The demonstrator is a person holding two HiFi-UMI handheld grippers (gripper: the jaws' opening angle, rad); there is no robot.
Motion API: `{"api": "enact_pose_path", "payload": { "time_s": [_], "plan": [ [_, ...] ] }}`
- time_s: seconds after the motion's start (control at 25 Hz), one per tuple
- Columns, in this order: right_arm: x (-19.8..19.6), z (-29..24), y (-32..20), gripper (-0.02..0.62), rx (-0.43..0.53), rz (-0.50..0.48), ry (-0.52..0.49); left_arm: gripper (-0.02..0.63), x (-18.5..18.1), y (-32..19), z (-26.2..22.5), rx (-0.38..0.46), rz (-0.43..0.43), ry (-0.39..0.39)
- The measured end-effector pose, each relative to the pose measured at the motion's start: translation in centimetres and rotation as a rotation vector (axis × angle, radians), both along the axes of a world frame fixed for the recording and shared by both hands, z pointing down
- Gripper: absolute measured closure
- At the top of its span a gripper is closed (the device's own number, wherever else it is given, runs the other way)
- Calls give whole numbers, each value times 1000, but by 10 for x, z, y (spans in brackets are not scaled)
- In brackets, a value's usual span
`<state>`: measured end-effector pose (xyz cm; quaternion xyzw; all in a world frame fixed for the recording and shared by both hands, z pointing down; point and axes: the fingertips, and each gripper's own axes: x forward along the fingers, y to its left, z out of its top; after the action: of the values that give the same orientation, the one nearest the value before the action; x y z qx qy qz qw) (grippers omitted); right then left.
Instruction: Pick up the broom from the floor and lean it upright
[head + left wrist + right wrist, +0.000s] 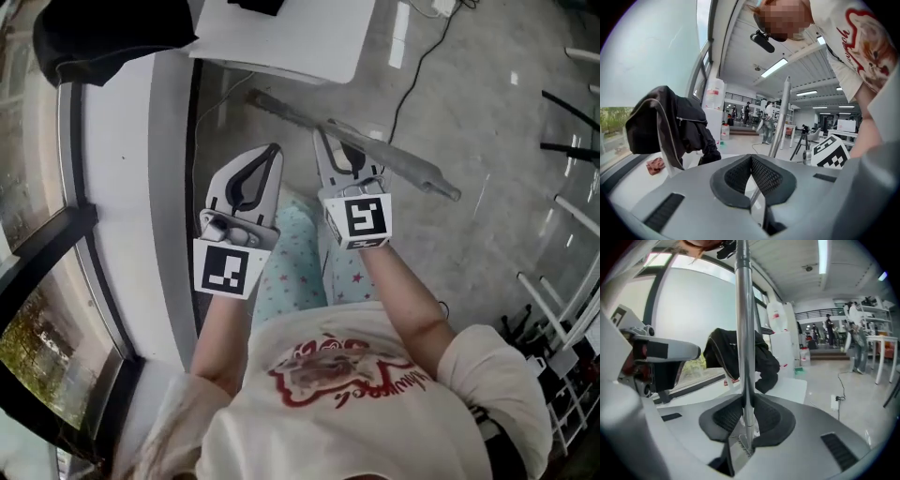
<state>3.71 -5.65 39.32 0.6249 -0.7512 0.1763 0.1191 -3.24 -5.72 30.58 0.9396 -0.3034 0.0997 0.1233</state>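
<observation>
1. Right gripper (pixel 330 136) clenched on broom handle (pixel 412 169), just below the white table (pixel 281 42) in the head view.
2. Handle slanting from the table's near edge down to the right; top cut off in the right gripper view.
3. Broom head not made out in any view.
4. Left gripper (pixel 272 152) pinched together, grasping nothing, below the table.
5. Dark jacket (pixel 103 37) left of the table, cropped by frame edge.

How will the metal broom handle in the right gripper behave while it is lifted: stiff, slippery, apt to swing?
The broom handle looks like a straight metal tube, so it is probably stiff. Its shiny, smooth surface may slip or turn between the pads of the right gripper. Held at one spot, with length on both sides, it may swing.
</observation>
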Motion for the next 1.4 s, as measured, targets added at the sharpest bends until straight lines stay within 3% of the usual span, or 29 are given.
{"api": "enact_pose_path", "payload": {
  "time_s": [0.16,0.36,0.64,0.76,1.08,1.28,1.4],
  "plan": [
    [-40,-44,-9,506,50,-251,28,586,-30,4,-23,9,-166,20],
    [-90,-73,-11,506,154,-587,4,586,-67,18,-37,34,-465,2],
    [-155,-86,20,506,187,-960,-58,586,-130,72,-53,90,-888,9],
    [-192,-83,44,506,202,-1149,-68,586,-156,109,-52,91,-1029,-14],
    [-287,-49,108,506,157,-1400,-56,586,-230,209,-24,17,-1232,6],
    [-346,-30,150,506,104,-1558,-1,586,-275,246,-21,30,-1262,15],
    [-373,-24,169,506,100,-1630,8,586,-294,252,-28,55,-1237,4]
  ]
}}
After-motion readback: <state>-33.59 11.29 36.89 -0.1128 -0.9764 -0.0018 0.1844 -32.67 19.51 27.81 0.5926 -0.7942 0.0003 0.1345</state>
